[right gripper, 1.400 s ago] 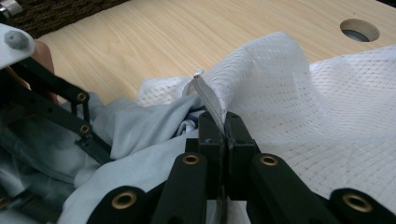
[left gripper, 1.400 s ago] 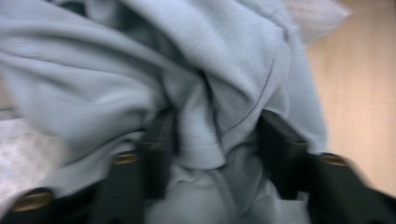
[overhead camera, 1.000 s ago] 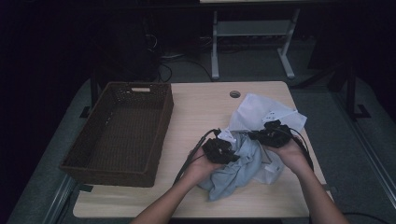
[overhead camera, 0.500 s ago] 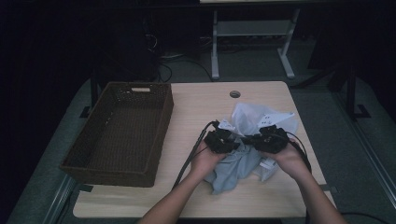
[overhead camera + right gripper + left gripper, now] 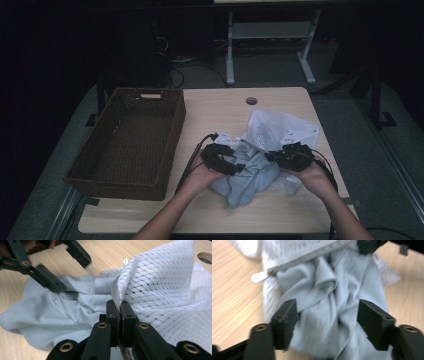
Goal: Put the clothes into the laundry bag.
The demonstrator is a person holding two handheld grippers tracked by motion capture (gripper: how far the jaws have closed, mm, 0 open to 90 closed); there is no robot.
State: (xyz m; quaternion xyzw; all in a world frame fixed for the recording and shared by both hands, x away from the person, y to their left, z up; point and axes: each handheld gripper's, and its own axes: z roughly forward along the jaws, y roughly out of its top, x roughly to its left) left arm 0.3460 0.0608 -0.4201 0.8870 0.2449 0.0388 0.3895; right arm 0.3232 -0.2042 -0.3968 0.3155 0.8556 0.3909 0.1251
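Dim room, pale wooden counter (image 5: 280,100): right tongs (image 5: 120,308) pinch the white mesh zip bag's (image 5: 160,297) rim; left tongs (image 5: 327,315) have just been opening, spread over the crumpled light-blue cloth (image 5: 332,302) — seemingly part-stuffed, more remaining; woven brown basket (image 5: 125,180) waits.

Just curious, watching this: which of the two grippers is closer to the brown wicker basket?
Left. The left gripper sits over the light blue cloth, a short way right of the wicker basket. The right gripper is farther right, clamped on the white mesh bag.
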